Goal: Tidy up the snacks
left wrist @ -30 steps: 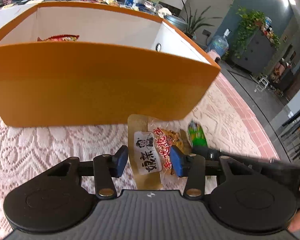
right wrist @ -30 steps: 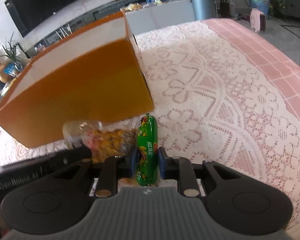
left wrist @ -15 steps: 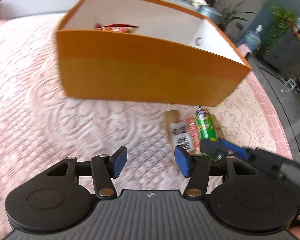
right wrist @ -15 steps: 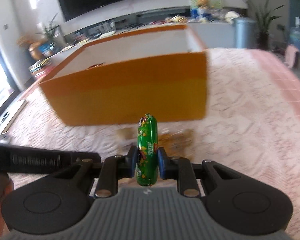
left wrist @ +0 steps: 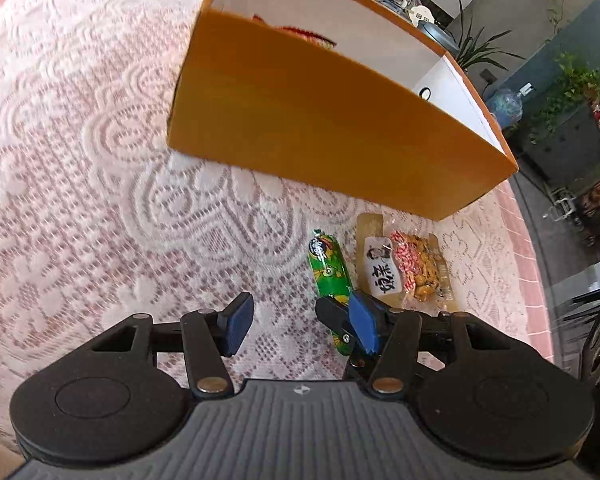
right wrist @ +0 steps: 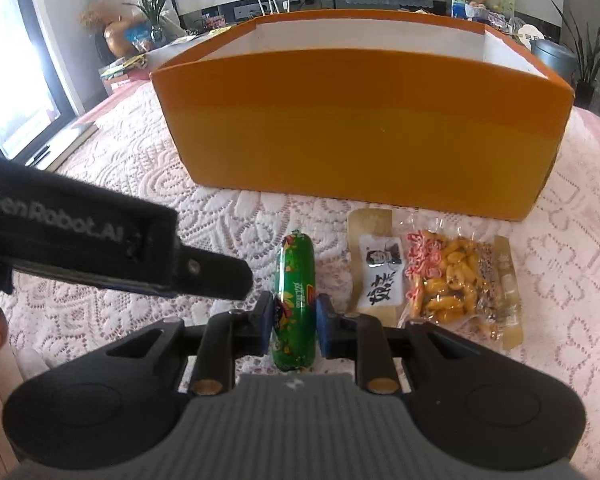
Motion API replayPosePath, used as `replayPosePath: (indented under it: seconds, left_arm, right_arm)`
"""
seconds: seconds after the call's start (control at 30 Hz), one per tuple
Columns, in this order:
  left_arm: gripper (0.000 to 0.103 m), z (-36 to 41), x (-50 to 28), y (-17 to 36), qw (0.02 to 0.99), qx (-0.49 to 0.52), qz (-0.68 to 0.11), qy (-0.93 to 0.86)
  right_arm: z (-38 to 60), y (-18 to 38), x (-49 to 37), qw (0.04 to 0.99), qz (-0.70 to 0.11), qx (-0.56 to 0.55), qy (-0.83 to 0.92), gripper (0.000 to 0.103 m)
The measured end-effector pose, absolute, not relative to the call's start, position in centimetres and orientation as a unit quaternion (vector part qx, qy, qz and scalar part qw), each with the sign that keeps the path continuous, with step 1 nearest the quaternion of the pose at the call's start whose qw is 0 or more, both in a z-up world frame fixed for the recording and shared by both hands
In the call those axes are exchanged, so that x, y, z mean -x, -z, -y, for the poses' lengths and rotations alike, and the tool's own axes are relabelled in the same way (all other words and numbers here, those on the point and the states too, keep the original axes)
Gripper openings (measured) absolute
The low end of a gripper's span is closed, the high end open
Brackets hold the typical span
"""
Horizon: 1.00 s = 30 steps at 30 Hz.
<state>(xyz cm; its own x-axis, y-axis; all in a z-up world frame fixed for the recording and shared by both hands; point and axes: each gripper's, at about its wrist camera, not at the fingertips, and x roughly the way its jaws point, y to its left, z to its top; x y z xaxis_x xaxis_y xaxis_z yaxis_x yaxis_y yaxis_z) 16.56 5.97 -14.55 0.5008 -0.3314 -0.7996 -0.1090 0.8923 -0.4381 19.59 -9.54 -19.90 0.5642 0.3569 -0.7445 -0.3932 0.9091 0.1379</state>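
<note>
My right gripper is shut on a green sausage stick, held in front of the orange box; the stick also shows in the left wrist view. A clear snack packet with a white label lies on the lace cloth right of the stick, also in the left wrist view. My left gripper is open and empty, just left of the right gripper's fingers. The orange box holds a red packet.
The pink lace tablecloth covers the table. The table's right edge drops to the floor. My left gripper's body crosses the right wrist view at the left. A TV, plants and a cluttered counter stand far behind.
The right gripper carried the green stick left, away from the clear packet. The left gripper swung back and left; the box now sits farther right in its view.
</note>
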Motion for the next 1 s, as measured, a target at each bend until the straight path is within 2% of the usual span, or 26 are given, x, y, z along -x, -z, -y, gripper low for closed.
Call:
replayPosePath:
  seconds: [0.1, 0.17, 0.2, 0.43, 0.67, 0.87, 1.0]
  left_arm:
    - [0.064, -5.7, -16.3, 14.7, 0.837, 0.228, -0.491, 0.073]
    - [0.064, -5.8, -16.4, 14.7, 0.837, 0.236, -0.487, 0.075]
    - [0.064, -5.9, -16.4, 14.8, 0.836, 0.242, -0.487, 0.076]
    - [0.064, -4.9, -16.6, 14.8, 0.836, 0.242, -0.484, 0.089]
    - [0.064, -3.1, -17.6, 15.1, 0.839, 0.224, -0.490, 0.077]
    - [0.064, 0.0, -18.1, 15.3, 0.854, 0.139, -0.499, 0.047]
    - [0.064, 1.0, -18.5, 15.9, 0.853, 0.123, -0.505, 0.054]
  right_arm:
    - [9.7, 19.4, -19.3, 0.885, -0.415, 0.036, -0.207, 0.022]
    - [10.1, 18.8, -18.7, 0.890, -0.405, 0.054, -0.203, 0.035]
    - [10.3, 18.3, -18.3, 0.893, -0.397, 0.063, -0.202, 0.037]
    - [13.3, 17.0, -17.6, 0.903, -0.373, 0.131, -0.168, 0.040]
    - [14.1, 17.9, -18.1, 0.876, -0.393, 0.226, -0.166, 0.046]
    - [11.9, 19.4, -17.7, 0.852, -0.382, 0.313, -0.175, 0.048]
    - [11.2, 19.9, -17.7, 0.849, -0.367, 0.342, -0.168, 0.048]
